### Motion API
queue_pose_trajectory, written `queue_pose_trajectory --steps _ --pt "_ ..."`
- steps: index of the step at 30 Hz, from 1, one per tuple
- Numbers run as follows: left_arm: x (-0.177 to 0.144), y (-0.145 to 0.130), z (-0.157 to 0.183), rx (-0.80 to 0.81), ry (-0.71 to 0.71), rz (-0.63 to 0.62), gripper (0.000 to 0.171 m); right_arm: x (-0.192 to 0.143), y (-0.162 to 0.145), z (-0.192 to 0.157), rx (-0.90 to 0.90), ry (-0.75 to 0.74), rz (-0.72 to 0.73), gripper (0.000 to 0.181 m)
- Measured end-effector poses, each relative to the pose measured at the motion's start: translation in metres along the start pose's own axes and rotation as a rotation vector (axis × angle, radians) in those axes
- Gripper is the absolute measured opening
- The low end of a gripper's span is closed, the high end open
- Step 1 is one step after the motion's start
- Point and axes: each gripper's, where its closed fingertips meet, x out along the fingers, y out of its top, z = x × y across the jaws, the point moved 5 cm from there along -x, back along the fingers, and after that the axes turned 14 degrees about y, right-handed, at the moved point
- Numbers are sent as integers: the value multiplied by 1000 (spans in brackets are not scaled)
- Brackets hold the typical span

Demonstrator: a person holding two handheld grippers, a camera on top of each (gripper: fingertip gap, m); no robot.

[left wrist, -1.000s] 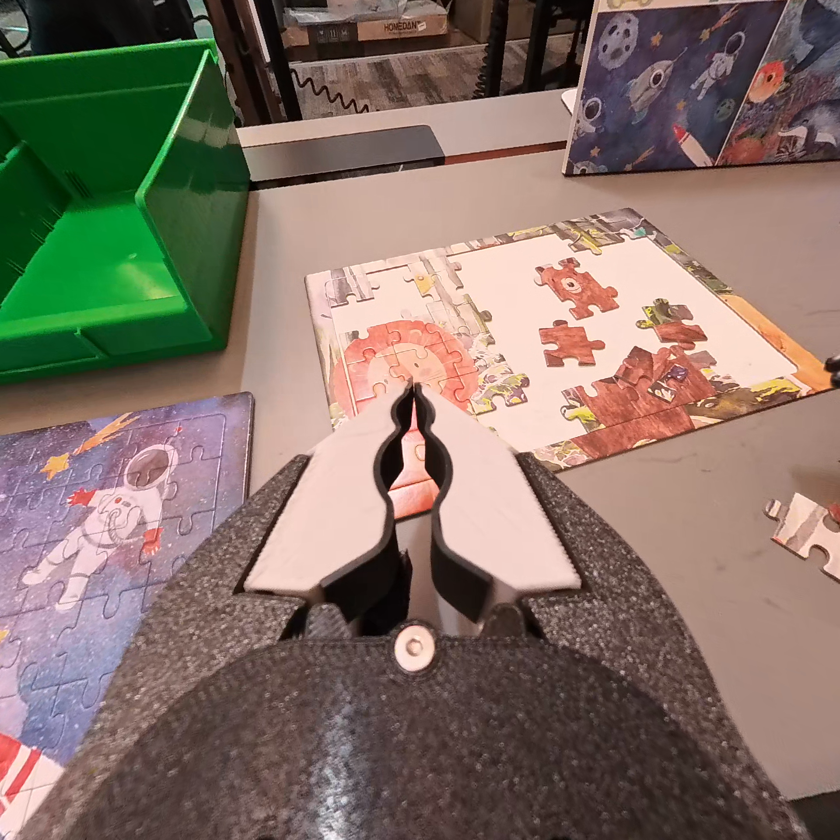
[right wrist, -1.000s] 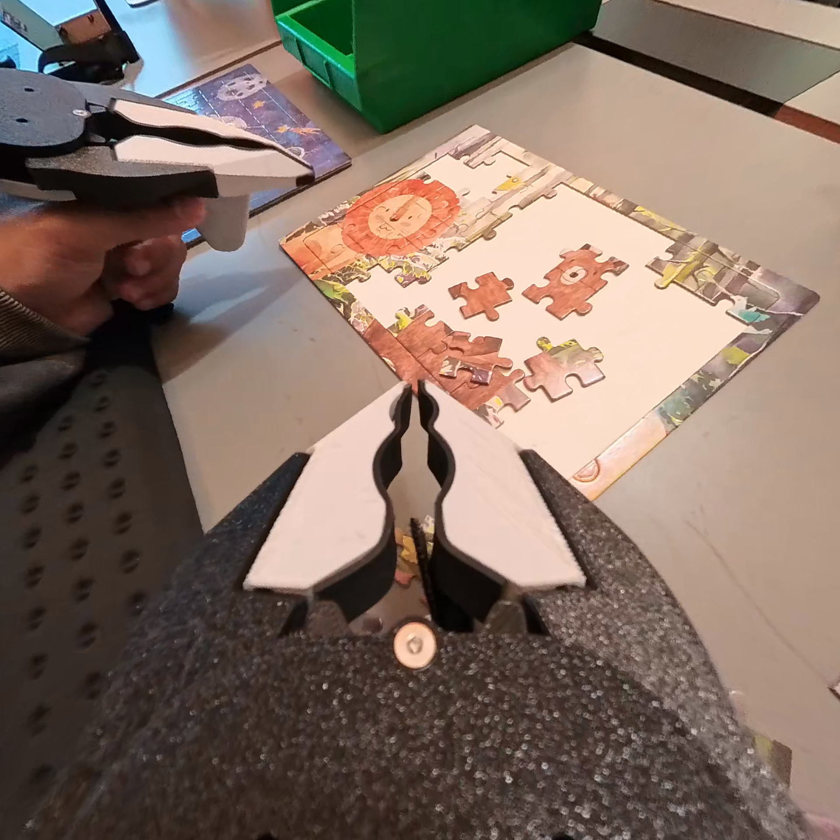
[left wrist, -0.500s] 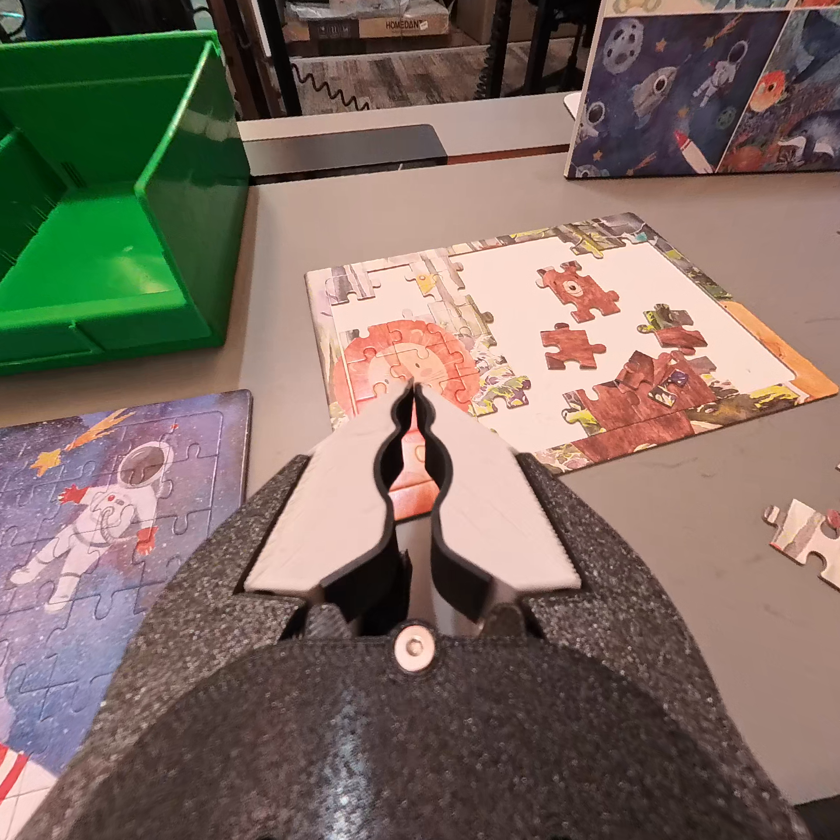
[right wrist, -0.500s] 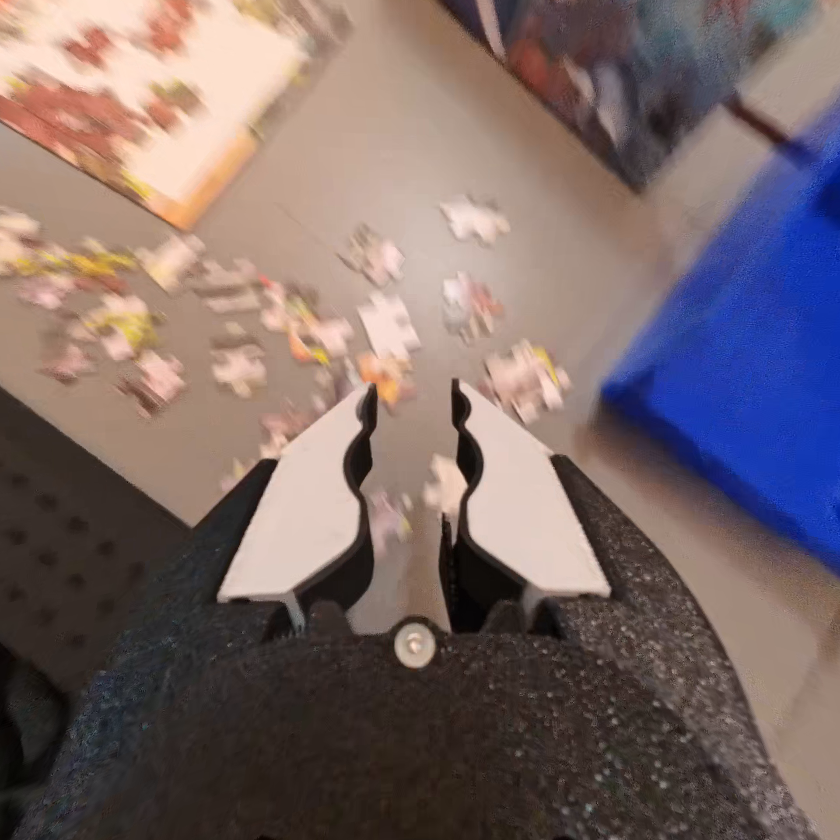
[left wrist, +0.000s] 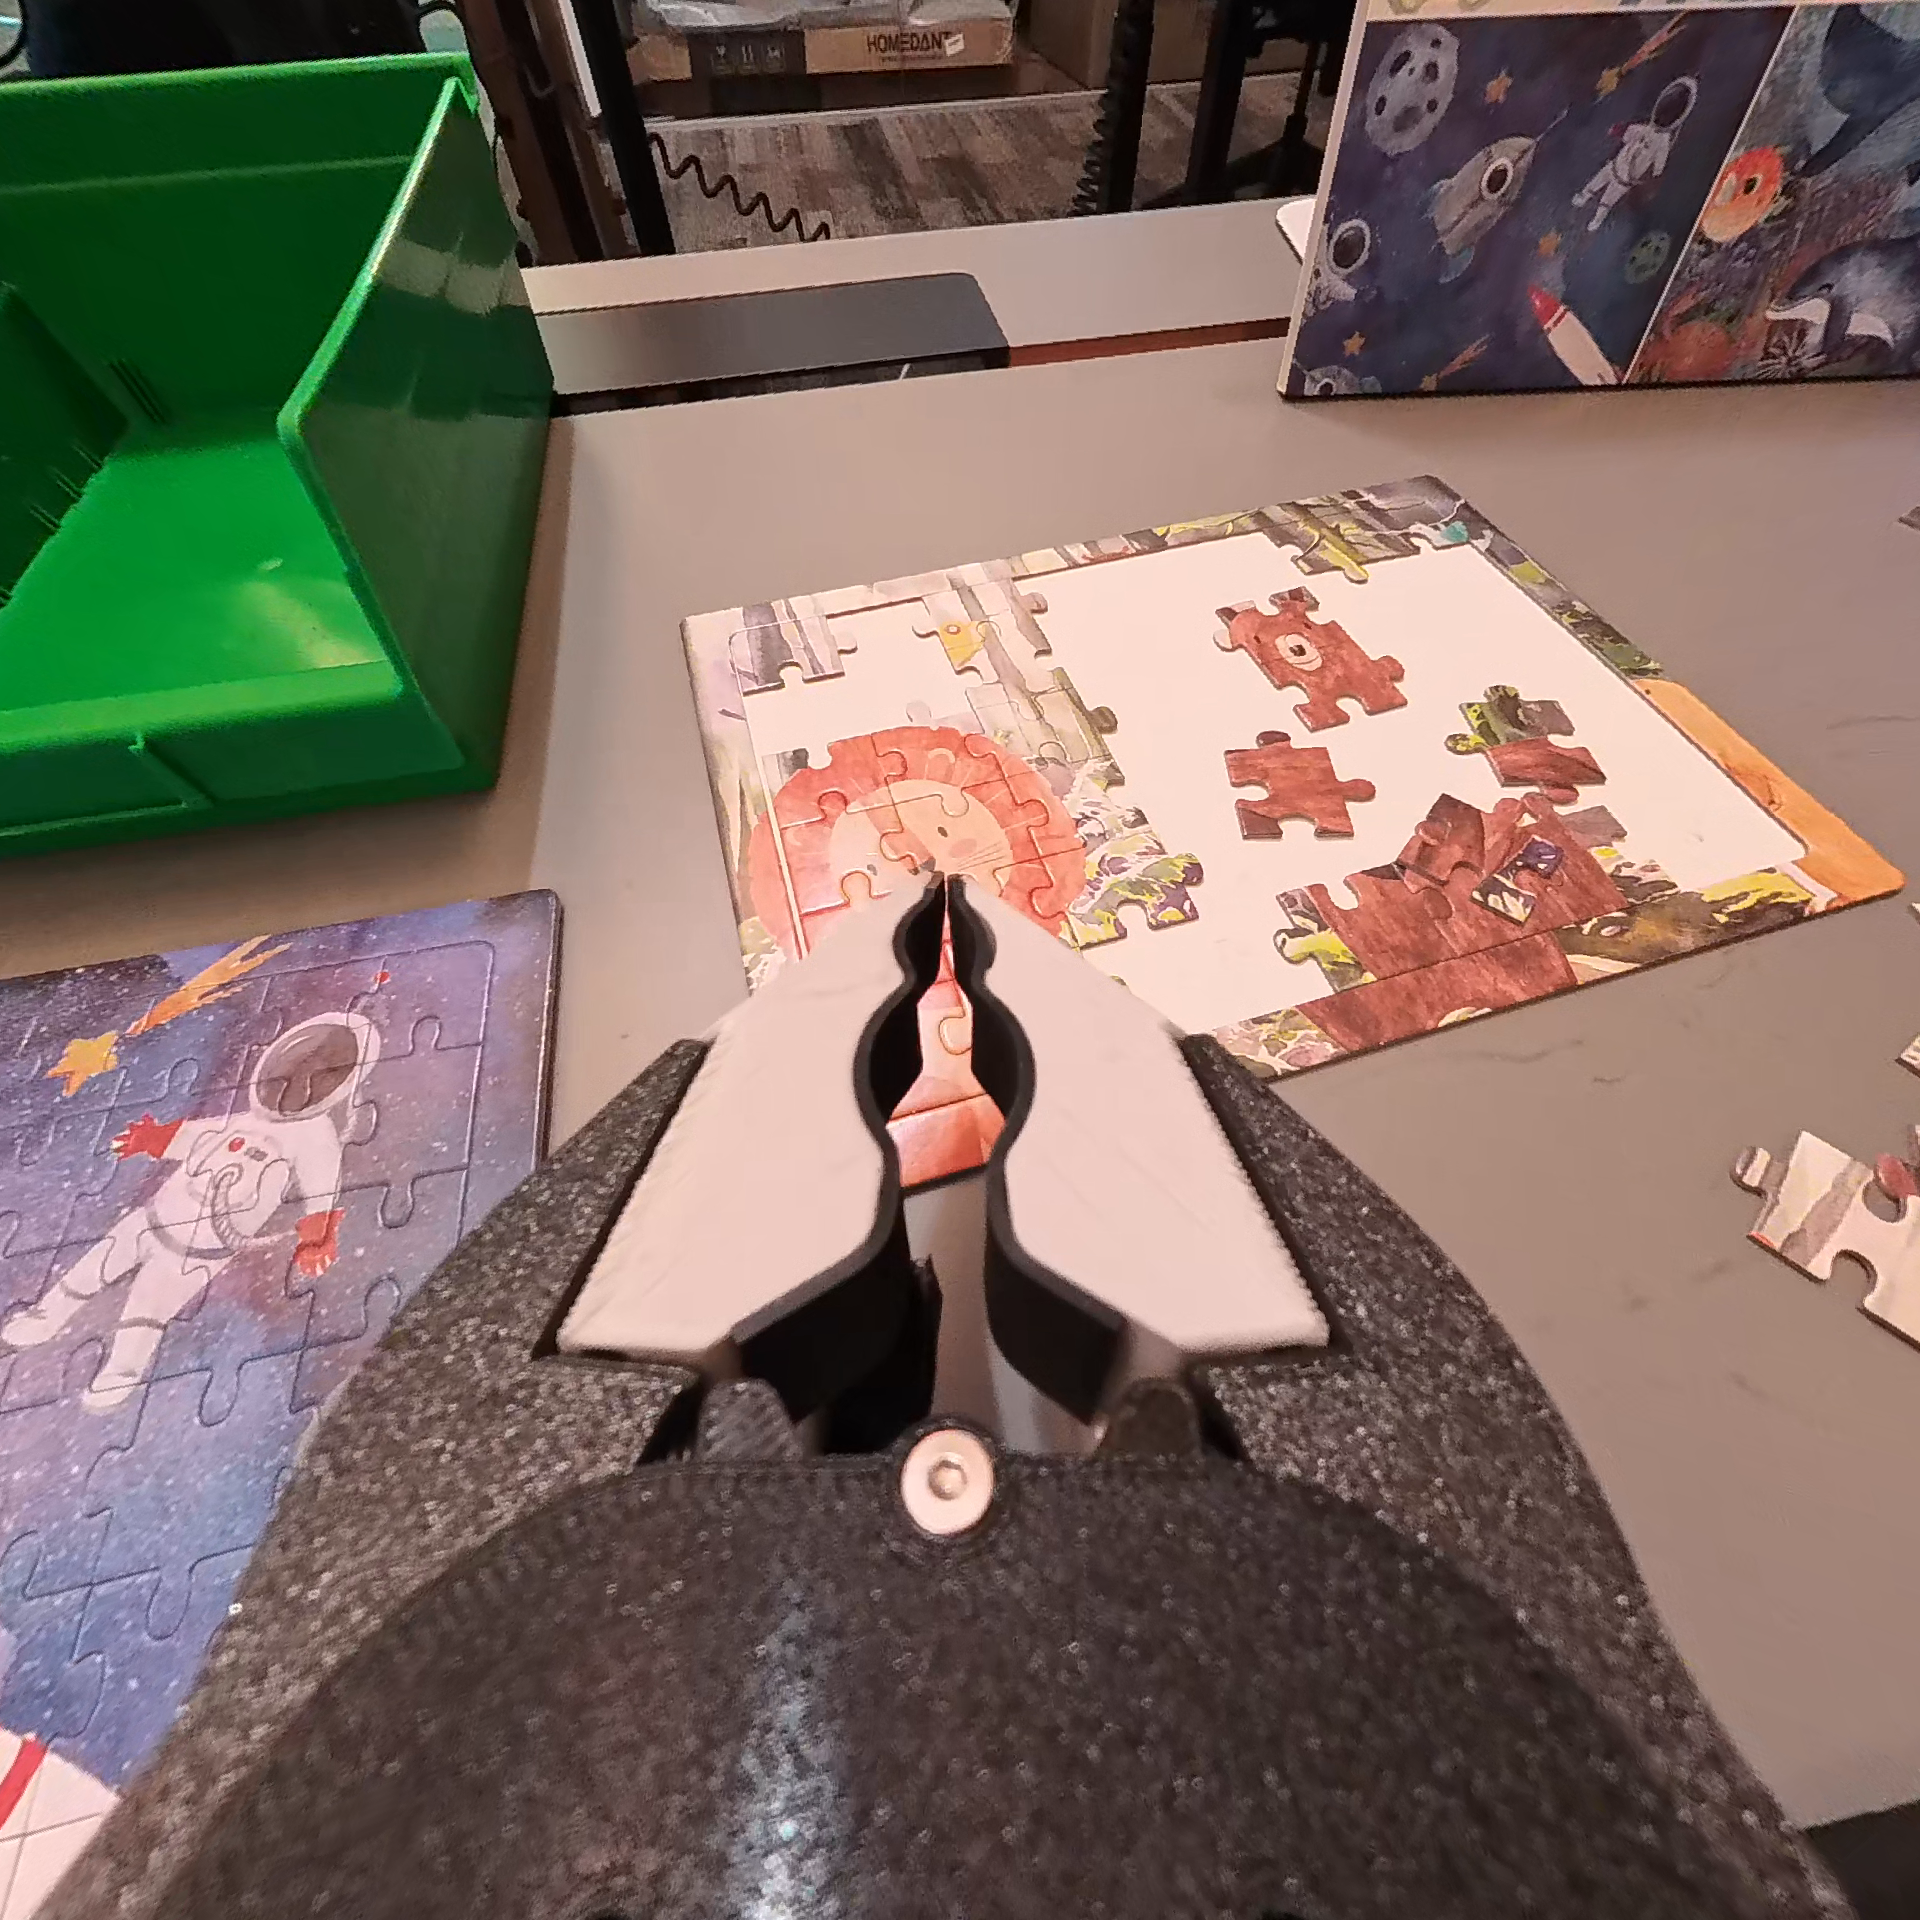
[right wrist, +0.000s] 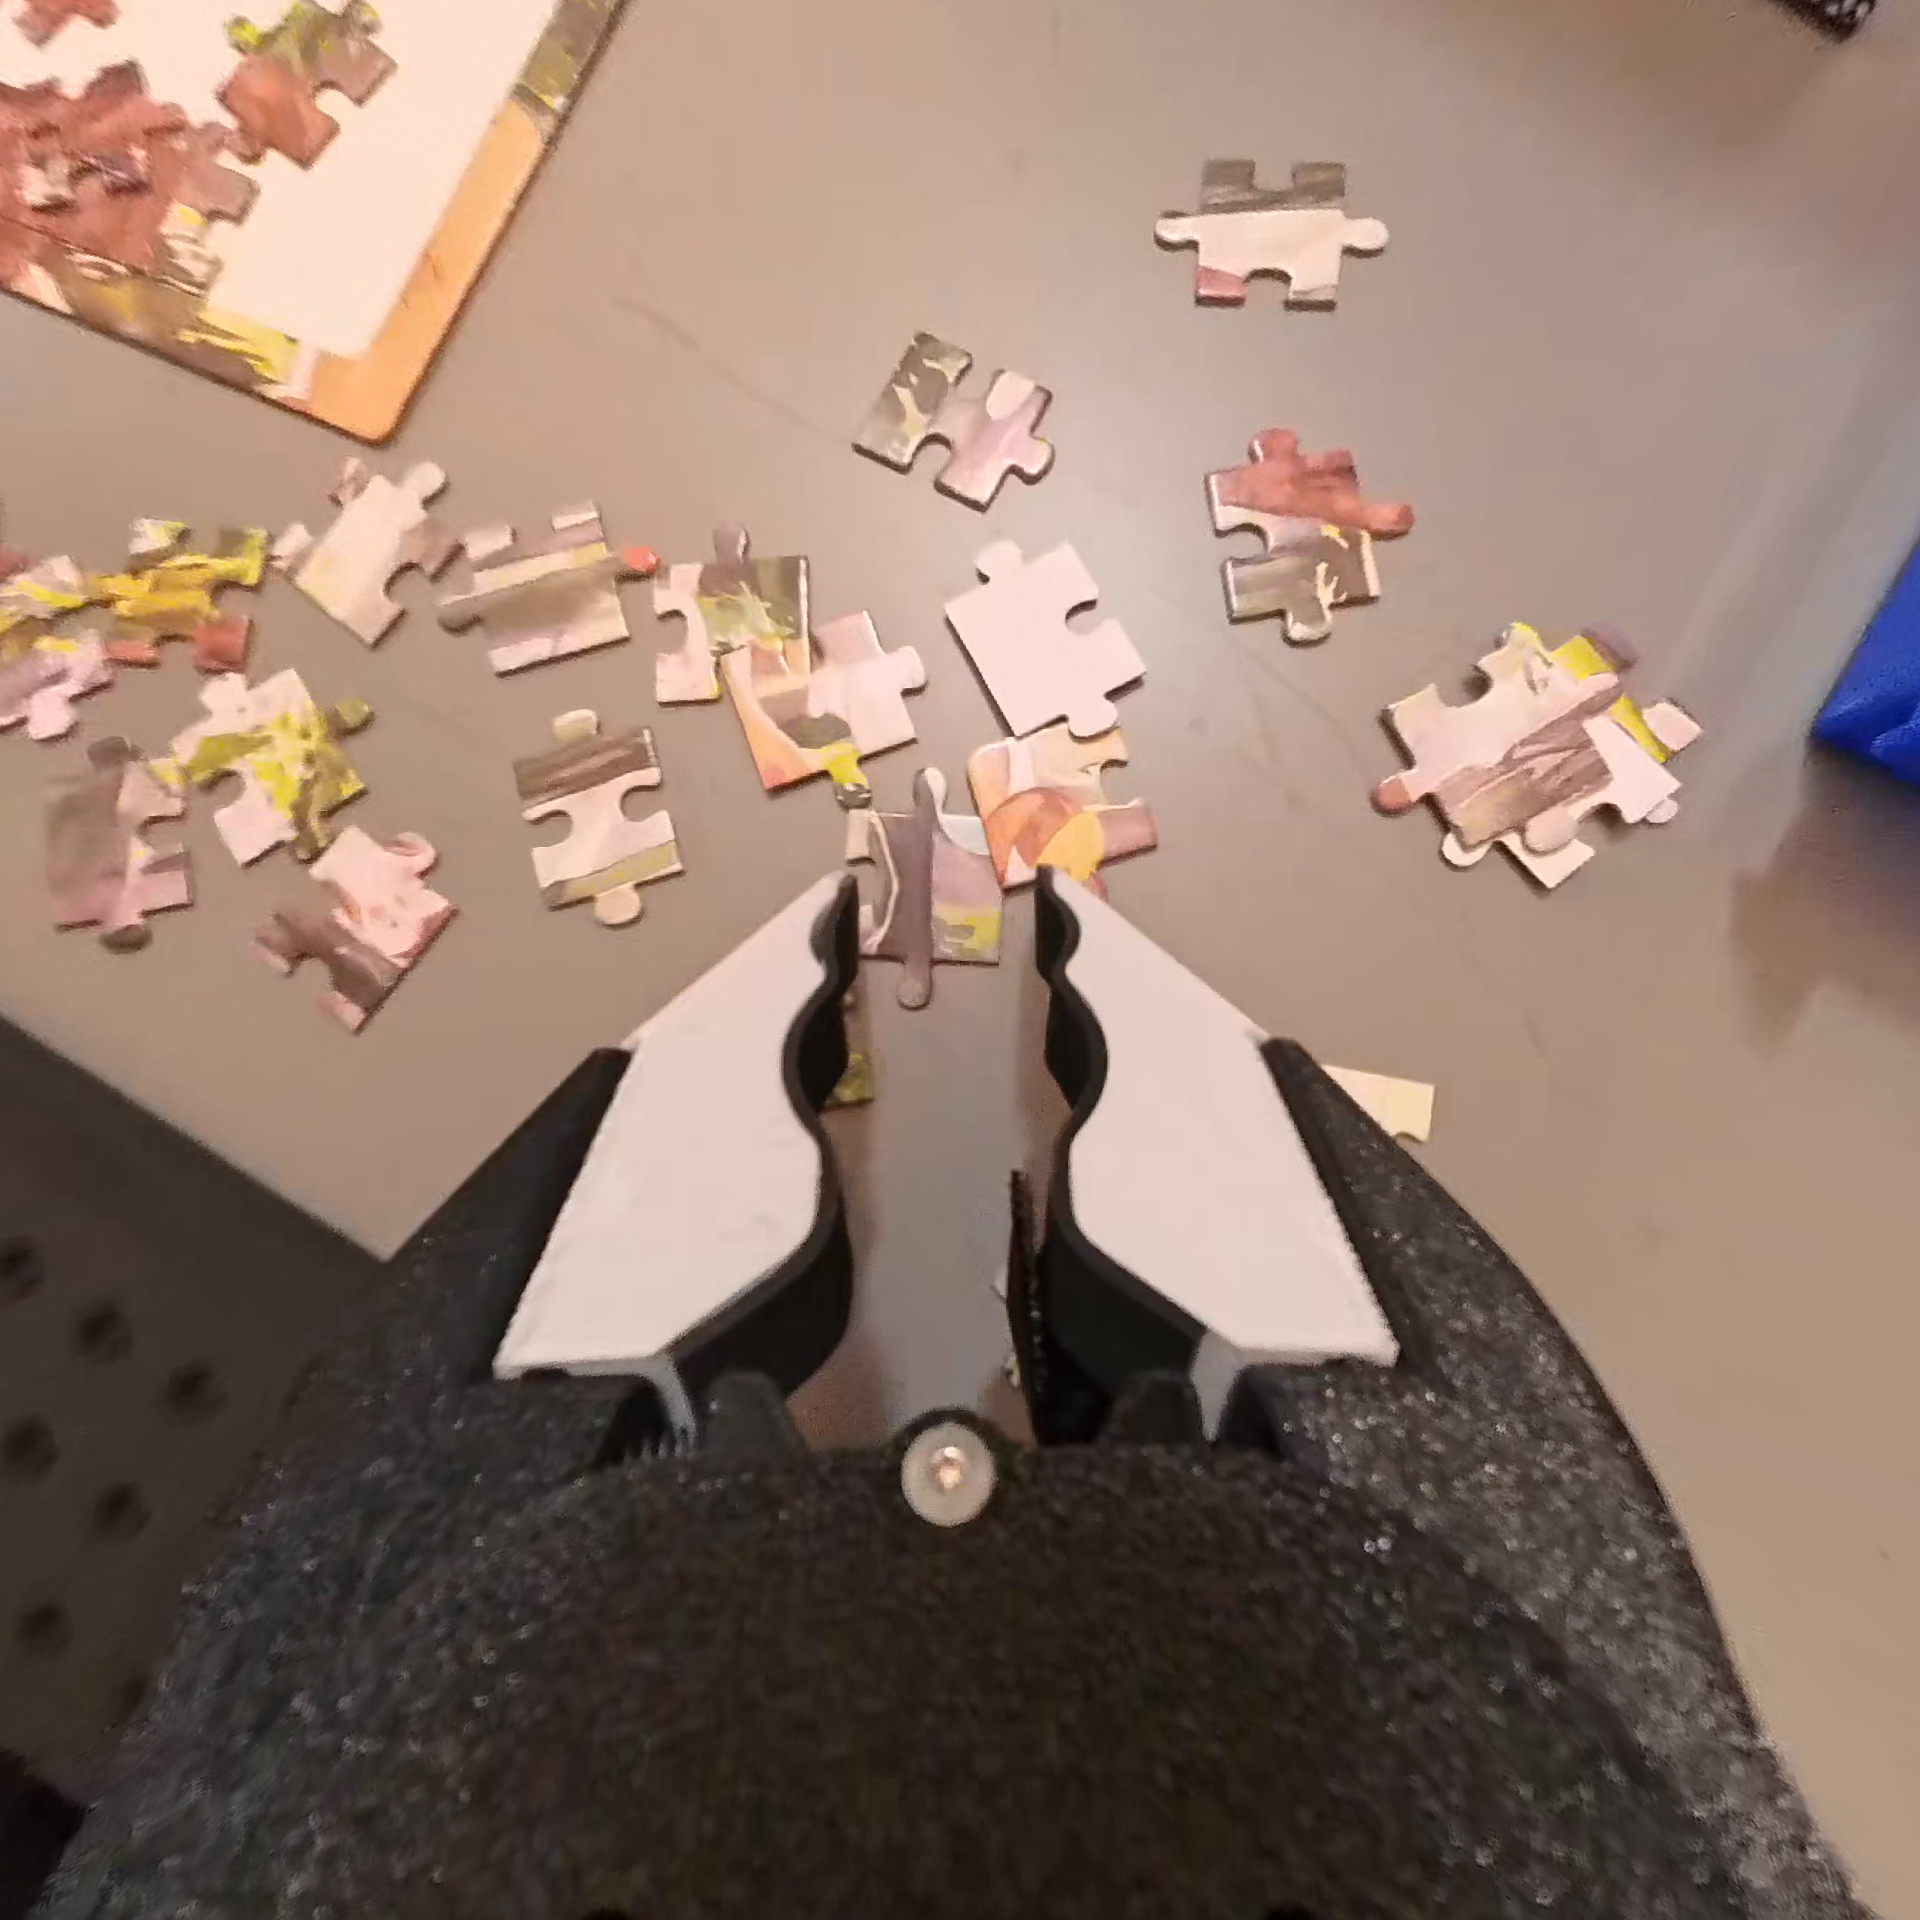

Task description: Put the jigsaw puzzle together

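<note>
The partly built lion puzzle board (left wrist: 1143,665) lies on the grey table, with a lion face (left wrist: 914,821) set at its left and loose brown pieces on its white middle. My left gripper (left wrist: 945,883) is shut and empty, hovering over the board's near left corner. My right gripper (right wrist: 945,883) is open above several loose pieces on the table. A grey and purple piece (right wrist: 925,883) lies between its fingertips, not gripped. The board's orange corner (right wrist: 416,343) shows at the upper left of the right wrist view.
A green bin (left wrist: 239,499) stands at the left. A finished astronaut puzzle (left wrist: 239,1195) lies at the near left. A puzzle box (left wrist: 1600,197) stands at the back right. A blue bin edge (right wrist: 1881,696) is at the right. Dark perforated matting (right wrist: 125,1299) borders the table's near edge. About 40 cm separates my left fingertips from my right.
My right gripper has swung away from the board to the loose pieces, opened, and come down close over them. My left gripper has stayed almost still and shut.
</note>
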Motion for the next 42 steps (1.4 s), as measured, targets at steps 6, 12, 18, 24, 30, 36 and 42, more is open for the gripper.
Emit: queue_pose_trajectory --steps 6,12,18,24,30,36,42 --pt "0 0 0 -19 -20 -4 0 9 -8 3 65 18 -17 37" --pt "1 -1 2 -11 -26 -10 0 11 -8 -1 34 -31 -47 36" --pt "0 0 1 -19 -26 -5 0 11 -7 -4 52 -39 -72 30" --pt "0 0 1 -28 -32 -3 0 9 -8 -9 50 -26 -56 14" --pt "-1 0 2 -31 -39 -3 0 8 -10 -10 48 -30 -54 0" --pt "-1 0 1 -44 -43 -2 0 0 -8 -7 50 -28 -34 0" --pt "0 0 1 -40 -41 -5 0 10 -8 -13 118 -44 -84 34"
